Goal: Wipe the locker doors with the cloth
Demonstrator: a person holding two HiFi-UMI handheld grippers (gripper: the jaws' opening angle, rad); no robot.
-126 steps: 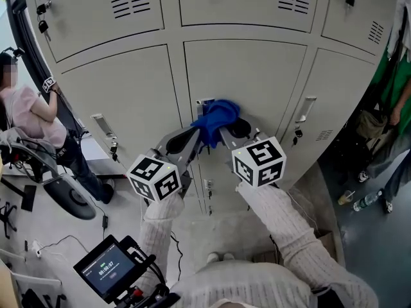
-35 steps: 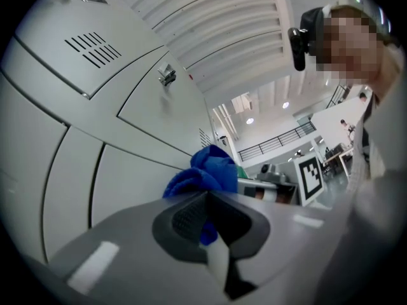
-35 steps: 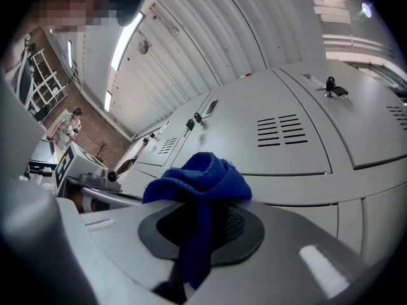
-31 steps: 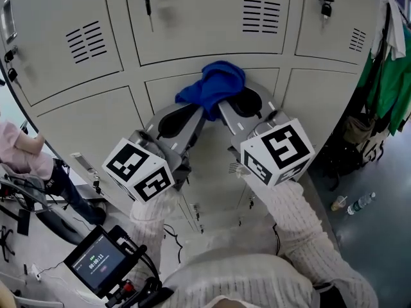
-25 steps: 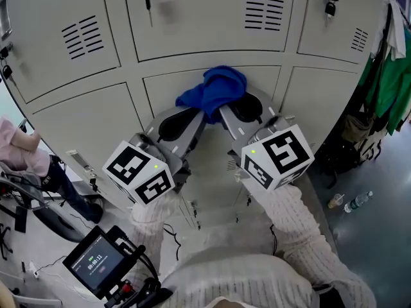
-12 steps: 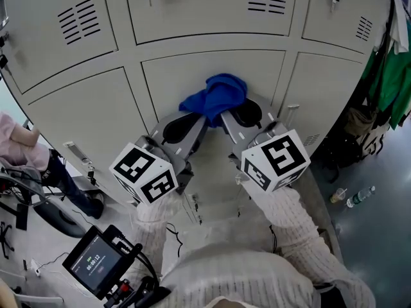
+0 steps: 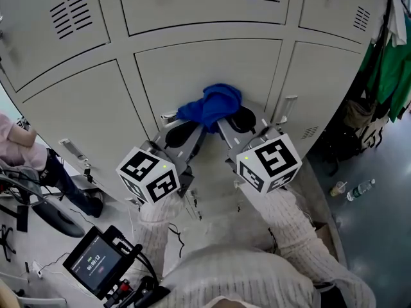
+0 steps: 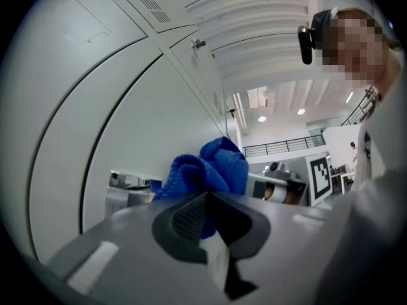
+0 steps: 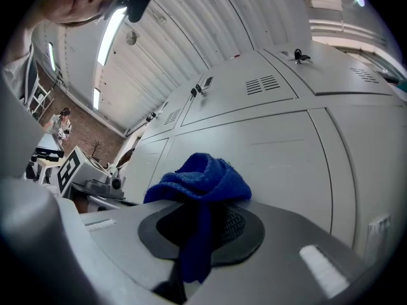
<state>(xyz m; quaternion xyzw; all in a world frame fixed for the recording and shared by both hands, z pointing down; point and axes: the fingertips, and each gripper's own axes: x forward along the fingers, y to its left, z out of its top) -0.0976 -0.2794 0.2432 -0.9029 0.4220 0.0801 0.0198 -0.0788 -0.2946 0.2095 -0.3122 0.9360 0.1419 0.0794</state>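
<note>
Your left gripper (image 7: 194, 127) and right gripper (image 7: 223, 118) come together in a V on the cloth (image 7: 212, 104). Each one pinches it from its own side.

In the left gripper view the jaws of the left gripper (image 8: 206, 203) are closed nearly all the way. A fold of the blue cloth (image 8: 210, 165) is squeezed between the dark pads, and the rest bunches up past the tips. In the right gripper view the right gripper (image 9: 200, 220) is likewise clamped tight. A strip of cloth (image 9: 202, 175) hangs down through the seam between its pads, and the bulk is heaped over the tips.

In the head view the cloth sits as a crumpled wad against the lower part of the middle locker door (image 7: 205, 66), towards its right corner. It looks pressed to the panel, though no view shows the contact itself. The metal handle (image 7: 285, 108) of the next door on the right stands just beside the right gripper.

Far left, a person (image 7: 14, 143) in pink sits well apart from you. A small screen (image 7: 103, 263) is near your left elbow. Green clothes (image 7: 389, 66) hang at the right edge, and a bottle (image 7: 359, 188) lies on the floor below them.
</note>
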